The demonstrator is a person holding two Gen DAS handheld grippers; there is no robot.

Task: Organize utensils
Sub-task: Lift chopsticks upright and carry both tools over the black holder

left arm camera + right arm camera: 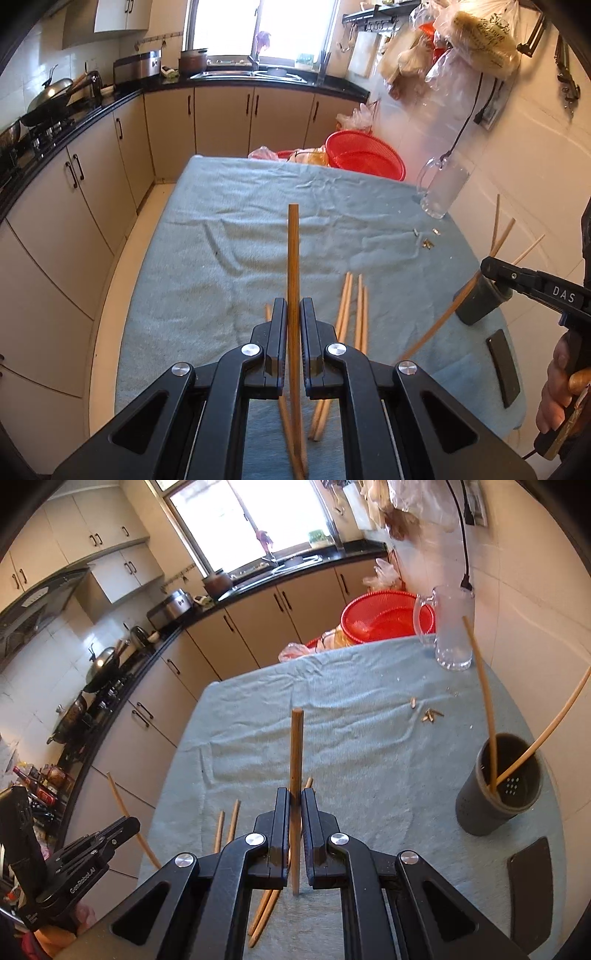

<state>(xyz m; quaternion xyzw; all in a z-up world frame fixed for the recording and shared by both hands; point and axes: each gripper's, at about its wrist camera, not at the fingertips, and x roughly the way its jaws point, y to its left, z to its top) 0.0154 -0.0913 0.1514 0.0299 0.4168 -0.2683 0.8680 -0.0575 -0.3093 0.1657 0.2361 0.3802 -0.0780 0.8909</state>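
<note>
Left hand-held gripper (293, 314) clamped on one chopstick (293, 258), right hand-held gripper (294, 805) pinching another chopstick (296, 753), loose chopsticks (354, 306) lying on the cloth-covered desk (229, 236), dark holder (498, 786) near the right edge with two inside

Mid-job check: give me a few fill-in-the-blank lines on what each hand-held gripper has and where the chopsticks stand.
The left hand-held gripper is shut on one wooden ____.
The dark grey perforated holder cup already contains ____ chopsticks.
The clear glass mug stands in front of the ____ plastic basket.
Loose chopsticks lie on the ____ cloth.

Missing words: chopstick; two; red; blue
</note>
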